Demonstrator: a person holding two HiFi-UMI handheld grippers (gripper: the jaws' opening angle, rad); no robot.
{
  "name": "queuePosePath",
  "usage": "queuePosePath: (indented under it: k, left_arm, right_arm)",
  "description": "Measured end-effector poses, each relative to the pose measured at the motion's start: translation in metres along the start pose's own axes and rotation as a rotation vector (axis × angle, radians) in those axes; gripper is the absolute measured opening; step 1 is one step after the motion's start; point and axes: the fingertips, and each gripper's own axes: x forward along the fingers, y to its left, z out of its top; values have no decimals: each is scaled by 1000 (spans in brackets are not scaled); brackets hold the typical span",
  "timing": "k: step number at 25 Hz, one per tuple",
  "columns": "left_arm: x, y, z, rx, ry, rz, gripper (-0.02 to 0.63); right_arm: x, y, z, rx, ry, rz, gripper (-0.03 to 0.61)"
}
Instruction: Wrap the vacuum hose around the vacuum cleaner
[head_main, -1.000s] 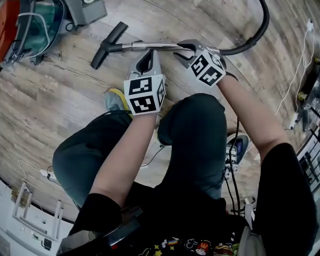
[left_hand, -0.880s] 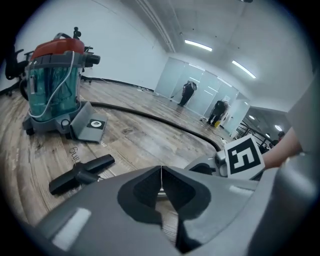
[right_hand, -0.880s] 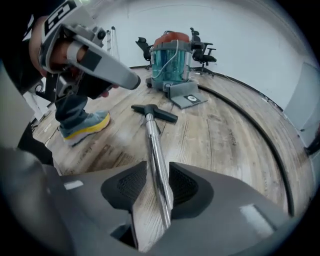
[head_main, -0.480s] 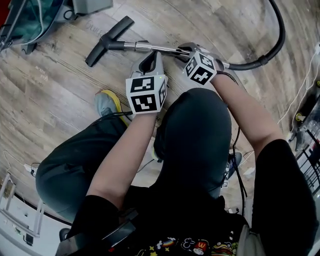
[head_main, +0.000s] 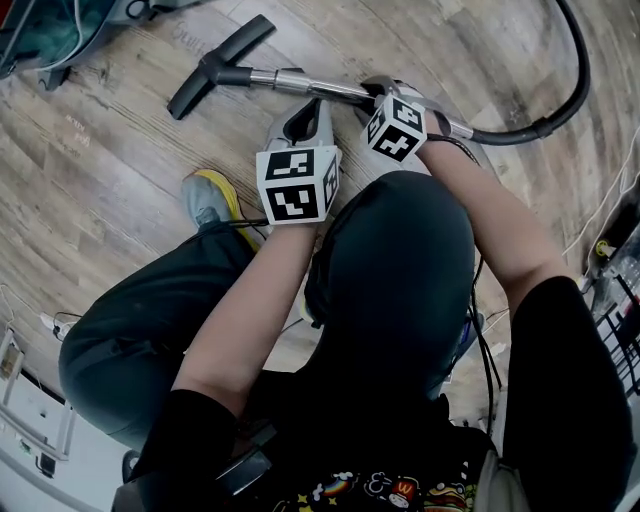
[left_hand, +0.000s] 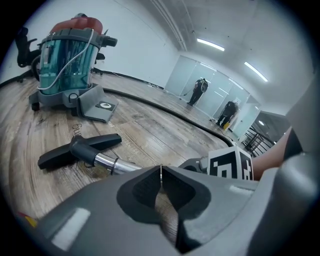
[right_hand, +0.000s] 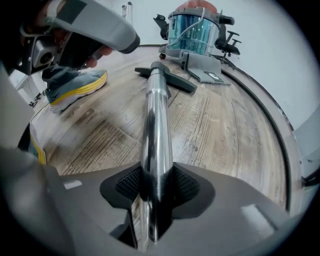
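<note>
The teal canister vacuum cleaner (left_hand: 70, 60) stands on the wooden floor, also seen far off in the right gripper view (right_hand: 195, 30). Its chrome wand (head_main: 300, 85) ends in a black floor nozzle (head_main: 220, 65). From the wand's other end the black hose (head_main: 560, 100) arcs away to the right. My right gripper (head_main: 375, 95) is shut on the wand (right_hand: 155, 115), which runs forward from between its pads toward the nozzle (right_hand: 167, 77). My left gripper (head_main: 308, 105) is shut with nothing in it (left_hand: 161, 172), just beside the wand (left_hand: 112, 162) and apart from it.
A grey shoe with a yellow sole (head_main: 215, 200) rests on the floor left of the grippers. The person's dark-clad legs fill the middle of the head view. Cables (head_main: 610, 200) run along the right edge. A white rack (head_main: 30, 420) sits bottom left. Two people (left_hand: 197, 90) stand far back.
The right gripper keeps its hold on the wand, whose nozzle end now points further up-left. The hose loop has swung right. The vacuum has slid almost out of the head view.
</note>
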Motion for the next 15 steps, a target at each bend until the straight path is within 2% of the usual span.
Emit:
queuePosePath:
  k: [7, 15]
  left_arm:
    - [-4, 7, -9, 2, 4, 1, 2]
    - [-6, 14, -7, -7, 2, -4, 2]
  right_arm:
    - [7, 4, -2, -8, 50, 112, 175]
    - [-11, -1, 7, 39, -41, 68, 173]
